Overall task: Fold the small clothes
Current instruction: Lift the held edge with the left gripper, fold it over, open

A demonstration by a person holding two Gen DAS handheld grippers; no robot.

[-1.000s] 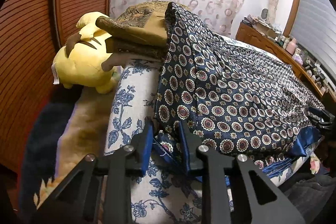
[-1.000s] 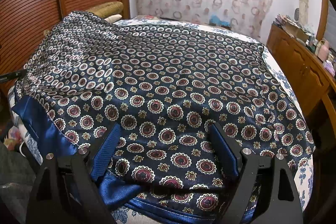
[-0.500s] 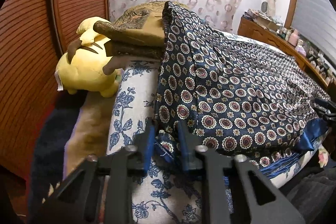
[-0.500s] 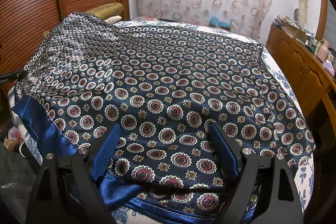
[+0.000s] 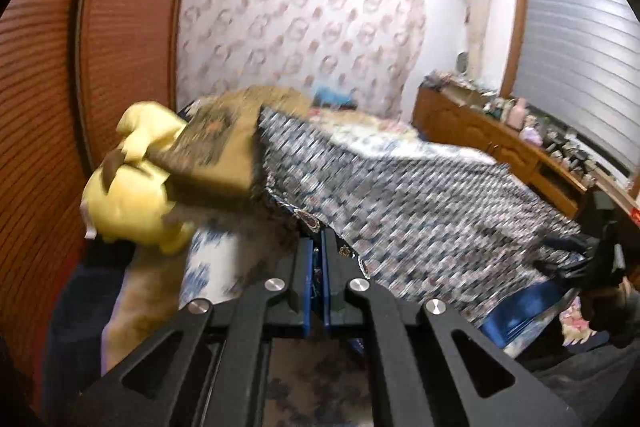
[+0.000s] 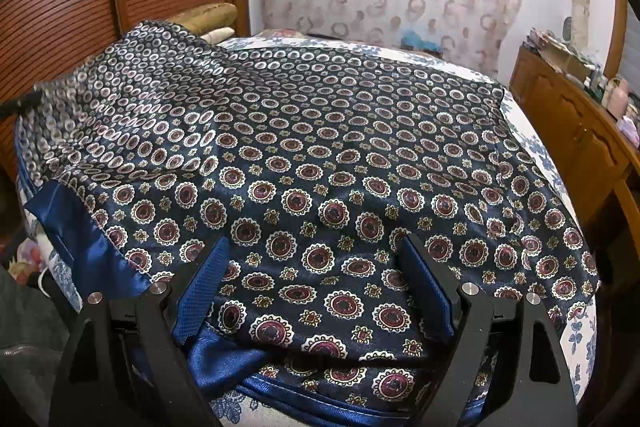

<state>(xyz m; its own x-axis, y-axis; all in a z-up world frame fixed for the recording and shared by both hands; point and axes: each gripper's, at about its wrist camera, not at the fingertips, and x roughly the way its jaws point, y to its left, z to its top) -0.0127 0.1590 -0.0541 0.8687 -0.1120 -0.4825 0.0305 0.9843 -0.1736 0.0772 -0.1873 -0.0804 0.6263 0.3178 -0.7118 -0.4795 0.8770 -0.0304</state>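
A navy patterned garment with medallion print and a plain blue lining lies spread over the bed. My left gripper is shut on the garment's near left corner and holds it lifted off the bed; the cloth stretches away to the right, blurred by motion. My right gripper is open, its blue-padded fingers straddling the garment's near edge, low over the cloth. It also shows small at the right edge of the left wrist view.
A yellow plush toy and a brown patterned cushion sit at the bed's left side by the wooden slatted wall. The floral bedsheet shows around the garment. A wooden dresser with clutter stands to the right.
My left gripper has closed on the garment's corner and risen fast, pulling the cloth up. The garment's far left part has lifted. The right gripper has stayed in place, open.
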